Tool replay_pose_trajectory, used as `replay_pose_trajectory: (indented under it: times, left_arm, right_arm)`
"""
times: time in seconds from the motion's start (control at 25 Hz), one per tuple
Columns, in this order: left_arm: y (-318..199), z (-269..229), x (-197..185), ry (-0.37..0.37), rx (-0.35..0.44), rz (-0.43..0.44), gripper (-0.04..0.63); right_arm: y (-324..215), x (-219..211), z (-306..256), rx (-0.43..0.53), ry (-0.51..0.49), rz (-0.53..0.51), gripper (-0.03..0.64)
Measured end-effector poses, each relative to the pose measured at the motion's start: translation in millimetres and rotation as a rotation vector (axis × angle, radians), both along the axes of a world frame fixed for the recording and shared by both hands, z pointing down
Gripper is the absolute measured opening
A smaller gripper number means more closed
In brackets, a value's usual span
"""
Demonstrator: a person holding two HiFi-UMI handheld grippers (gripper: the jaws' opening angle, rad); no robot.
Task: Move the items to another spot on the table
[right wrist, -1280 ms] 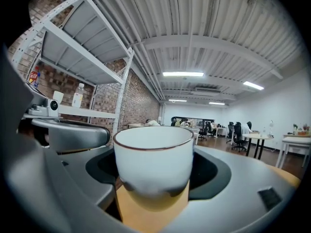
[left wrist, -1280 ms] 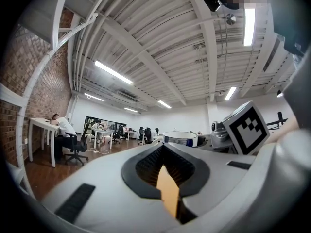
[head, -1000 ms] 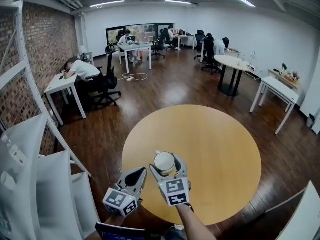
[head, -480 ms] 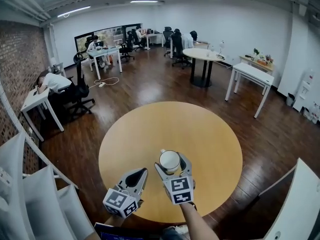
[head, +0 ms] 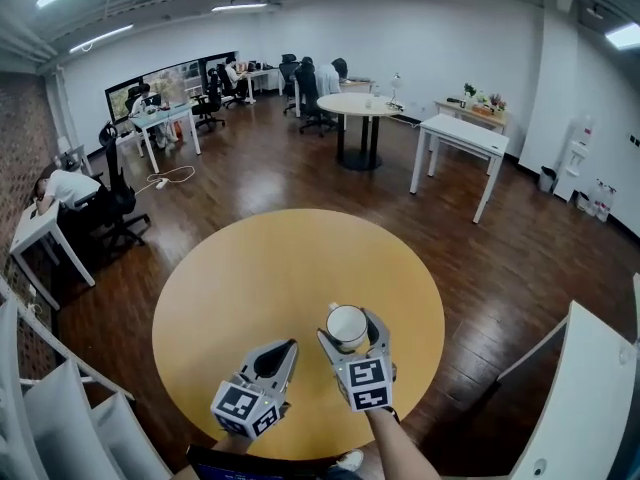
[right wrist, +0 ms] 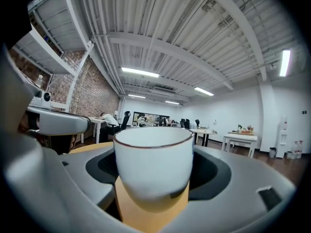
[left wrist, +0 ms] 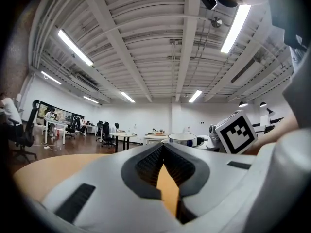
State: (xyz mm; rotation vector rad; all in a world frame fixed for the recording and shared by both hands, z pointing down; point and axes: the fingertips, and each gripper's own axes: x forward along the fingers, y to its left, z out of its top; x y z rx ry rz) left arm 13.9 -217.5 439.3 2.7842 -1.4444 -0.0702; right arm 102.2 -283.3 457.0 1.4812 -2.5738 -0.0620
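A white cup [head: 347,323] with a dark rim sits between the jaws of my right gripper [head: 349,330], over the near right part of the round wooden table [head: 260,268]. In the right gripper view the cup [right wrist: 153,164] fills the gap and both pads press its sides; the right gripper [right wrist: 153,178] is shut on it. Whether the cup rests on the table or hangs just above it, I cannot tell. My left gripper [head: 286,349] is beside it on the left, shut with nothing in it; its tips [left wrist: 164,148] meet. The cup [left wrist: 182,139] shows there to the right.
The rest of the tabletop is bare wood. White panels stand close at lower left [head: 60,418] and lower right [head: 590,398]. Farther off are a white rectangular table [head: 462,134], another round table [head: 358,105], office chairs, and a person slumped at a desk [head: 60,186].
The head view has swung to the right. Both grippers have shifted rightward over the table, from its near left part to right of its middle, the cup still in the right one.
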Motion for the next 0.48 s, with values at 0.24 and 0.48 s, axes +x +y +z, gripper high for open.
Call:
replay_pose_trajectory:
  times: [0.24,0.48]
  left_arm:
    - [-29.0,0.1,66.7,-0.001,0.001,0.04,0.003]
    - [-50.9,10.8,129.3,-0.011,-0.015,0.055,0.003]
  right_arm:
    - [-19.7,66.7,8.7,-0.009,-0.027,0.057,0.386]
    - [-40.6,129.7,21.6,-0.023,-0.044,0.1,0.385]
